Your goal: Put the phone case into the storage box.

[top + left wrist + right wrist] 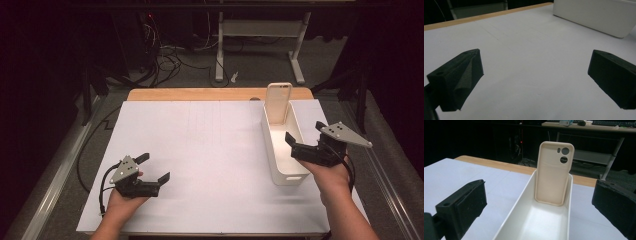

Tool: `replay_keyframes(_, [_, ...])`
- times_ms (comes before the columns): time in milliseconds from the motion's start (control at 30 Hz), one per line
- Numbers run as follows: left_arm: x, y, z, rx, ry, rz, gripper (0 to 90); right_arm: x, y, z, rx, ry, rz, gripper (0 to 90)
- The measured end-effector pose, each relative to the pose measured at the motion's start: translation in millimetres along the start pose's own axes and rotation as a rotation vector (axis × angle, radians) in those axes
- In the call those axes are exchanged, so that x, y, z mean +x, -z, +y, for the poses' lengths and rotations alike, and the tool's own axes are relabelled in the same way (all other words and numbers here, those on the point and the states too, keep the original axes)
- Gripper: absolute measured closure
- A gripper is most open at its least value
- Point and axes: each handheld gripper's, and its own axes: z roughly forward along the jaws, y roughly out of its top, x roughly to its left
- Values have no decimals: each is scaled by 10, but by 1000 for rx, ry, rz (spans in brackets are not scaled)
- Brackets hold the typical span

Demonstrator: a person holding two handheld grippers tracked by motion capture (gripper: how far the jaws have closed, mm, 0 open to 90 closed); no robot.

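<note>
1. White bin [278, 150] sits on the table's right side; right gripper [305, 142] hovers at its near end, jaws wide, holding nothing.
2. Left gripper [152, 167] idles near the front-left, also wide, empty.
3. Cream phone case [554, 173] leans upright vs the bin's far wall, cam cutouts on top. Prob pre-grasp; next: reach in, pinch the case edge.

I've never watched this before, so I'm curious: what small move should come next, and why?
Probably ease the right gripper forward along the white bin toward the phone case. Its jaws are open and aimed down the bin, where the case stands leaning against the far wall. The left gripper is open over bare table.
</note>
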Motion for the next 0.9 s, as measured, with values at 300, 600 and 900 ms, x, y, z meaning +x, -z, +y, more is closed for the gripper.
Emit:
replay_keyframes(300, [5,5,-5,-1,6,3,13,-28,120,-206,-16,16,18,0])
replay_keyframes(600, [0,23,-1,-9,8,4,14,82,276,-381,-88,52,81,1])
replay_keyframes(900, [-62,101,-2,-22,2,0,16,95,483,-695,-118,67,107,1])
